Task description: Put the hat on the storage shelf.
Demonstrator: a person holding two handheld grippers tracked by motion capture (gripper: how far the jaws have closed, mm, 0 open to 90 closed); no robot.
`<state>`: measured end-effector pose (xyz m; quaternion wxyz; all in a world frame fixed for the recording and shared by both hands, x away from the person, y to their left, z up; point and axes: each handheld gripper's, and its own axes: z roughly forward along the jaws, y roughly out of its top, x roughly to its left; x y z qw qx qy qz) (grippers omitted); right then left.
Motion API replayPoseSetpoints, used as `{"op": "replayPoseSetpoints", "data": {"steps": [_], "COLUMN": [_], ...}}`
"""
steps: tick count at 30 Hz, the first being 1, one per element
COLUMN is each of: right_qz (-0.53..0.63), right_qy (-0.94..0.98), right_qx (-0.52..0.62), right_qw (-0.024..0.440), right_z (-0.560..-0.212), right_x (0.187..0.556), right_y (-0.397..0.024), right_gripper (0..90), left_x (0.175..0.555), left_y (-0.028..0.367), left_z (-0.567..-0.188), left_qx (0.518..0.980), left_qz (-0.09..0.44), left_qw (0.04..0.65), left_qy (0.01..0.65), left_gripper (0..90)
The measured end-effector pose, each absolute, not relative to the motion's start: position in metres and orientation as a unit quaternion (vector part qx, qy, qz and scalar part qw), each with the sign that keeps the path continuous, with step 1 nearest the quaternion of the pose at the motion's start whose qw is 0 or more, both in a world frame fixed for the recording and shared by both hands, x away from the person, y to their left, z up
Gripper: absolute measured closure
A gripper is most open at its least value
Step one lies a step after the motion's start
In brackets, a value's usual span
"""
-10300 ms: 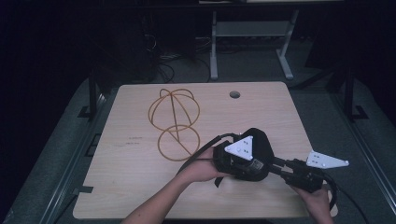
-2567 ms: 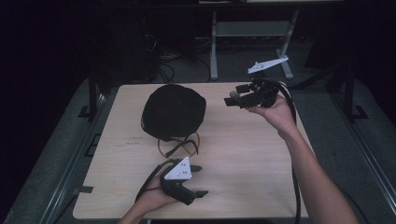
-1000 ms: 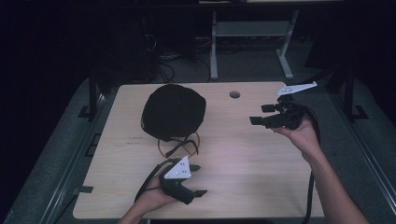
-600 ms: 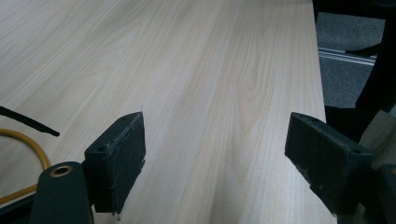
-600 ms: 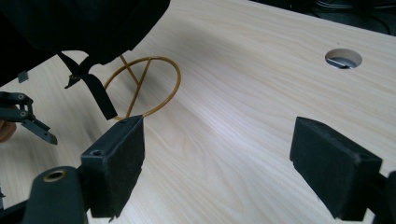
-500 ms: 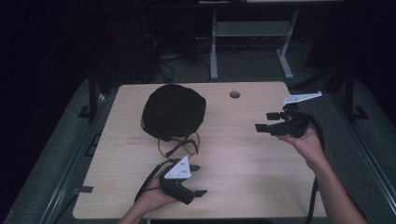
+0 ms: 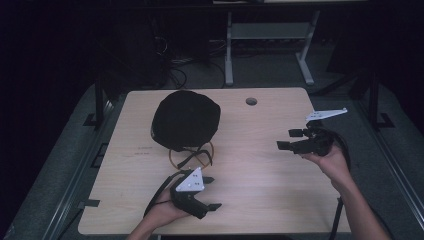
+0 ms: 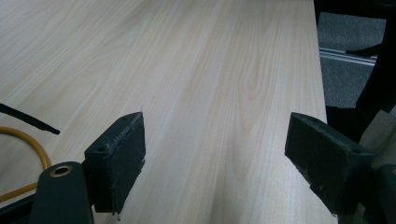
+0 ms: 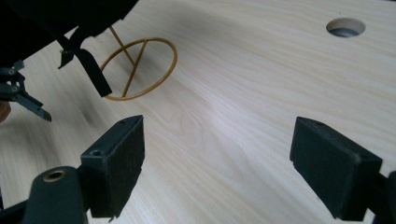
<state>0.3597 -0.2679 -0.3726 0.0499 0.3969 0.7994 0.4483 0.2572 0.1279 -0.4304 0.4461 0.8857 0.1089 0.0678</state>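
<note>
A black hat [image 7: 186, 119] sits on top of a gold wire stand [image 9: 135, 67] at the back left of the wooden table [image 7: 260, 170]. A black strap [image 9: 91, 70] hangs from the hat over the stand's base ring. My left gripper [image 7: 212, 192] rests on the table in front of the stand. It is open and its jaws [image 8: 215, 154] frame bare wood. My right gripper [image 7: 286, 139] is held above the table's right side, pointing left toward the stand. It is open with nothing between its jaws [image 9: 217, 154].
A round cable hole [image 7: 251, 101] lies near the table's far edge. Metal desk legs [image 7: 229, 55] and cables stand on the dark floor behind. The table's right edge drops to grey carpet [image 8: 355, 32].
The hat, earlier held in both grippers near the front, now sits on the stand. In the last second my right gripper has come down and nearer, from the back right. The left one stays still.
</note>
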Motion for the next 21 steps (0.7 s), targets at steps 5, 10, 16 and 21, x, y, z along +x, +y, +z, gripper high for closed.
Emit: {"op": "replayPoseSetpoints", "data": {"steps": [5,10,16,21], "right_qz": [0.449,0.448,0.45,0.447], "right_qy": [0.798,0.796,0.795,0.795], "right_qx": [0.4,0.404,0.405,0.408], "right_qw": [0.047,0.042,0.04,0.036], "right_z": [-0.379,-0.385,-0.393,-0.401], "right_x": [0.355,0.35,0.343,0.336], "right_y": [-0.273,-0.277,-0.281,-0.285], "right_gripper": [17.1,17.1,17.1,17.1], "left_x": [0.257,0.257,0.257,0.257], "left_y": [0.128,0.128,0.128,0.127], "left_z": [-0.431,-0.431,-0.431,-0.432], "left_qx": [0.886,0.886,0.885,0.887], "left_qz": [0.068,0.068,0.069,0.066], "left_qw": [0.445,0.445,0.446,0.444], "left_qy": [0.11,0.11,0.113,0.112], "left_gripper": [19.9,19.9,19.9,19.8]}}
